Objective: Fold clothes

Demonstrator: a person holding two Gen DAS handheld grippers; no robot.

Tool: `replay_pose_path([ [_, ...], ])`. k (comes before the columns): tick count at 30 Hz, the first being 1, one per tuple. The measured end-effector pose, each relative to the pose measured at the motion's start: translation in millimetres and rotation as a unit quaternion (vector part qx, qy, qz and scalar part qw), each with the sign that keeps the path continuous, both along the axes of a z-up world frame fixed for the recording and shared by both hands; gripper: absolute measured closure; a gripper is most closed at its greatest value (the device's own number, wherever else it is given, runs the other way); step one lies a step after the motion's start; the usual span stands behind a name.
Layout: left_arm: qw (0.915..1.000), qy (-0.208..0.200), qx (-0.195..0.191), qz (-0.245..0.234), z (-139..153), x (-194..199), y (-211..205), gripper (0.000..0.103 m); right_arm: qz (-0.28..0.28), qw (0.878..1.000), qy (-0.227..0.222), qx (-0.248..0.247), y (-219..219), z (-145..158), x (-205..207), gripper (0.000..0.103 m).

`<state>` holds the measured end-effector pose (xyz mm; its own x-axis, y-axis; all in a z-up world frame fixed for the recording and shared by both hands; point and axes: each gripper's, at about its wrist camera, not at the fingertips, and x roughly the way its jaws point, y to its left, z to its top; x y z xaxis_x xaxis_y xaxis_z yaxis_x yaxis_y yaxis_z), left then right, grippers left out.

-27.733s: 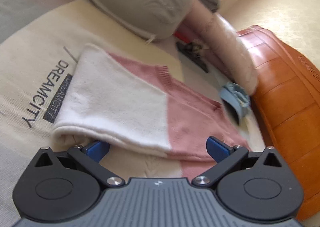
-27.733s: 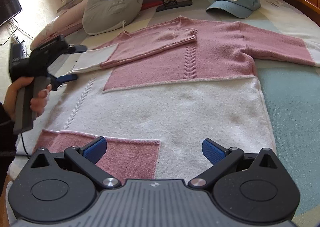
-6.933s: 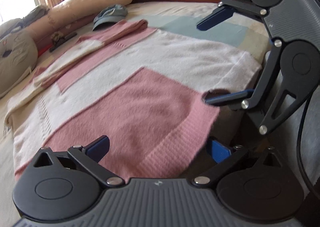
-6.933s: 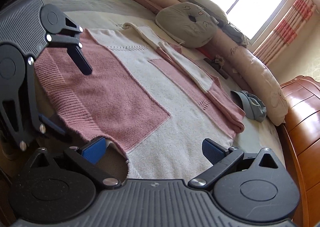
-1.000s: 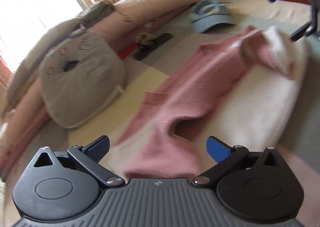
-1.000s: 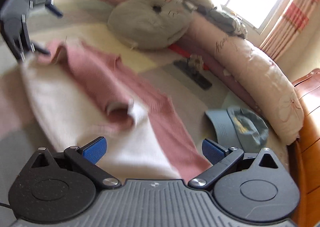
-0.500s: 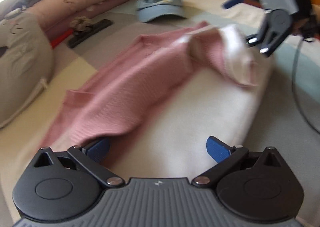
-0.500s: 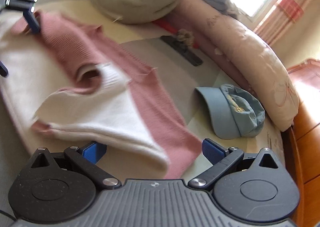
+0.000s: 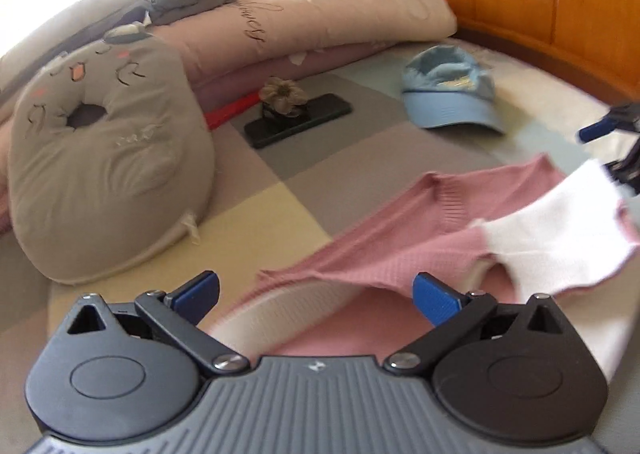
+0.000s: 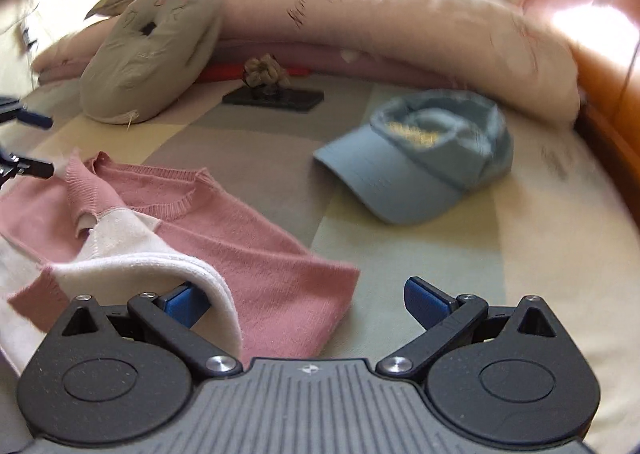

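a pink-and-white sweater [image 9: 408, 250] lies doubled on the bed [image 9: 280, 206], long axis running from one gripper to the other, its collar edge toward the blue cap [image 10: 424, 162]. left gripper [image 9: 316, 294] and right gripper [image 10: 308, 298] both hover with fingers spread wide, gripping nothing, each over its own end of the sweater, neither nearer.
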<state>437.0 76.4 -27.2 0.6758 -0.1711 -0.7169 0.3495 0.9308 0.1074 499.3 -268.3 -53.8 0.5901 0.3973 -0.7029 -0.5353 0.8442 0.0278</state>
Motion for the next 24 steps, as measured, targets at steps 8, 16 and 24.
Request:
replay_pose_path([
  [8,0.9970,0.047,0.007,-0.060,-15,-63,-9,0.001,0.108,0.982,-0.118,-0.099,40,9,-67,0.000],
  [16,0.9958,0.057,0.016,-0.069,-26,-100,-8,0.001,0.053,0.986,-0.135,-0.084,50,17,-41,0.000],
  [24,0.9972,0.059,-0.004,-0.046,-35,-109,8,0.001,-0.055,0.990,-0.111,-0.068,18,19,-19,0.000],
])
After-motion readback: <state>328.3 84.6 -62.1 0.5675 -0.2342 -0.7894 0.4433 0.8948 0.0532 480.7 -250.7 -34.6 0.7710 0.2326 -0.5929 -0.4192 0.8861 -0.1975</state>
